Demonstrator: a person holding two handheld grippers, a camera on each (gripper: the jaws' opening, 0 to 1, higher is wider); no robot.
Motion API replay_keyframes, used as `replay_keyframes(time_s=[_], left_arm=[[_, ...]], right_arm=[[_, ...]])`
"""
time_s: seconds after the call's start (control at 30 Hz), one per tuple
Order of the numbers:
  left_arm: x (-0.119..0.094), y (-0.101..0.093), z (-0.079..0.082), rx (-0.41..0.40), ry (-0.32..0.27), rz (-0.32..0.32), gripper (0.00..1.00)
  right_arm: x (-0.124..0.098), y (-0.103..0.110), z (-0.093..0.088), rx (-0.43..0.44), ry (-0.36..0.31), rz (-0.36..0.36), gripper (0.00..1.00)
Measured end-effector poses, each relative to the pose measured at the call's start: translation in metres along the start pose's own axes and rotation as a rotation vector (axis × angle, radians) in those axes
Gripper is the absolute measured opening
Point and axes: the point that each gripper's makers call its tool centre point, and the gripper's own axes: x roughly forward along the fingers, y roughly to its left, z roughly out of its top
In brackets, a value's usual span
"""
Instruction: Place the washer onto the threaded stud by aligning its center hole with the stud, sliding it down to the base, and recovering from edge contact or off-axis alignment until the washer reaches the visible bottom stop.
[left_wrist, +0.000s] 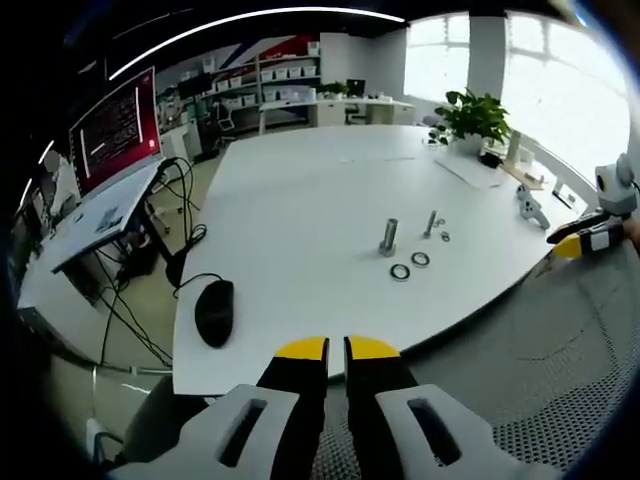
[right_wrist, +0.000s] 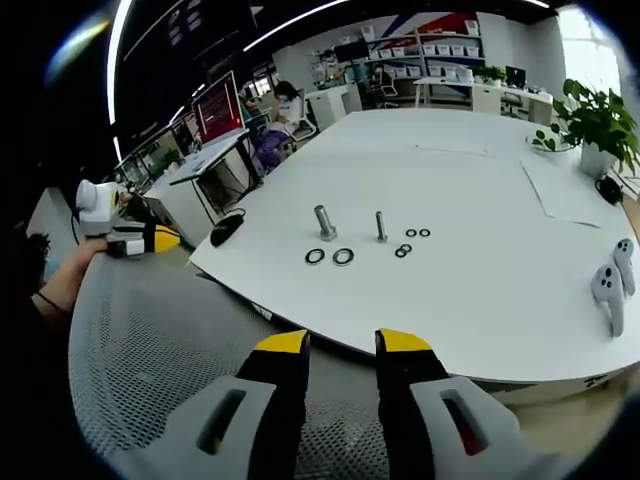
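While both grippers hang short of the white table (right_wrist: 480, 290), over a grey mesh chair back (right_wrist: 170, 340), neither holds anything. The left gripper (left_wrist: 335, 349) has its yellow-tipped jaws nearly together with a thin gap; the right gripper (right_wrist: 343, 343) has its jaws parted. On the table stand a thick threaded stud (right_wrist: 325, 222) and a thinner stud (right_wrist: 381, 226). Two large washers (right_wrist: 330, 256) lie flat just before the thick stud, small washers (right_wrist: 411, 241) beside the thinner one. A black mouse (left_wrist: 214, 311) rests near the table edge.
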Motion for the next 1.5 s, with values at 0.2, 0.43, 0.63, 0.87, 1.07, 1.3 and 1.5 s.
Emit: replay_keyframes(time_s=[0.2, 0.43, 0.63, 0.87, 1.07, 1.3, 1.5], left_arm=[[0.0005, 0.0003, -0.0003, 0.0, 0.004, -0.001, 0.03], [0.0005, -0.0001, -0.0006, 0.002, 0.005, -0.007, 0.03], [-0.0001, -0.0007, -0.0009, 0.007, 0.003, -0.009, 0.03], [-0.0004, -0.0003, -0.0015, 0.011, -0.001, -0.01, 0.03], [0.0004, -0.0008, -0.0006, 0.009, -0.002, -0.012, 0.03], [0.0003, -0.0016, 0.0008, 0.008, -0.012, -0.02, 0.02], [-0.0007, -0.0021, 0.0022, 0.001, -0.027, -0.026, 0.02]], right_arm=[[0.0002, 0.0008, -0.0001, -0.001, 0.001, 0.001, 0.29], [0.0003, 0.0006, -0.0007, -0.001, 0.004, -0.001, 0.29], [0.0001, -0.0001, -0.0009, 0.004, 0.003, -0.007, 0.29], [-0.0008, -0.0005, -0.0016, 0.005, 0.0, -0.016, 0.29], [-0.0003, -0.0026, -0.0005, 0.008, 0.002, -0.022, 0.29], [0.0, -0.0032, -0.0012, 0.009, 0.007, -0.027, 0.28], [0.0013, -0.0051, -0.0026, 0.008, 0.018, -0.032, 0.28]])
